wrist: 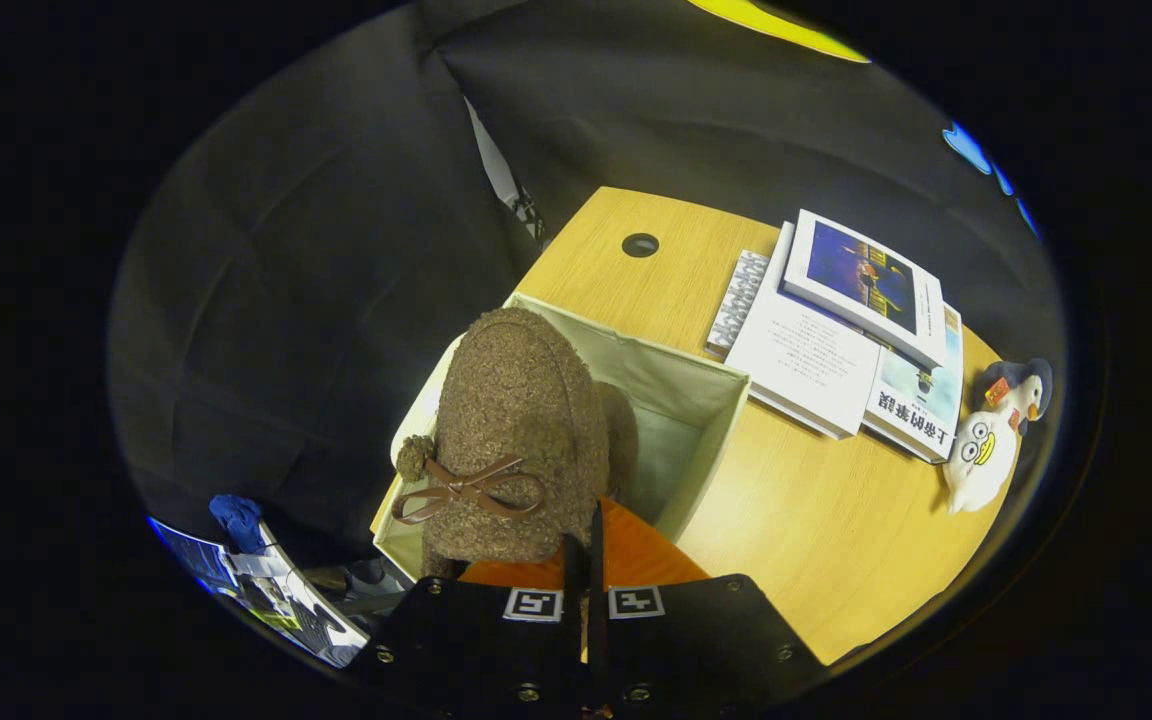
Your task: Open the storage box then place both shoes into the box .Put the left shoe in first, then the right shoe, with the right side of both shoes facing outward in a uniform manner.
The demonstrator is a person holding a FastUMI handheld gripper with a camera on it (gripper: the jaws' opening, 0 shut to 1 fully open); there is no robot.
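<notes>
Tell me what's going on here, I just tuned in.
A person's handheld gripper has its jaws closed on a fuzzy brown shoe with a bow, holding it over the open cream storage box on the wooden desk. What looks like another brown shoe shows inside the box behind it. A stack of books and a plush toy lie beyond the box.

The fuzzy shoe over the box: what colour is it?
Brown, with a brown bow; the shoe shows best in the gripper view, pinched in the claw above the box.

Recording booth: black cloth wall (336, 250) encloses a light wooden desk (816, 540) with round cable hole (640, 244) and stacked books (836, 340).
</notes>
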